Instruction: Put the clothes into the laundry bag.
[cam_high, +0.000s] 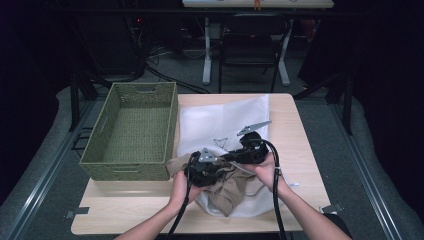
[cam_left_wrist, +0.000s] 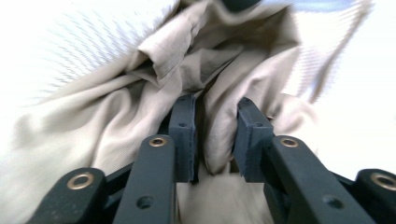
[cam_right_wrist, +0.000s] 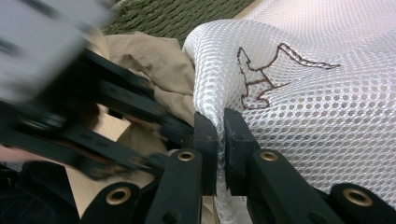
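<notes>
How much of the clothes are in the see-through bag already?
Partly in. The right gripper pinches the white mesh bag edge, and the left gripper grips a fold of the tan garment at the opening. Much of the garment still hangs outside. The green basket looks empty.

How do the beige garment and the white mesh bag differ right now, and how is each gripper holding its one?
The crumpled beige cloth garment is opaque, plain and bunched; the white mesh laundry bag is see-through netting with a brown stitched outline, spread flat across the wooden table. The left gripper holds a thick garment fold between parted jaws; the right gripper pinches the bag's thin edge nearly closed. Both are soft fabric.
</notes>
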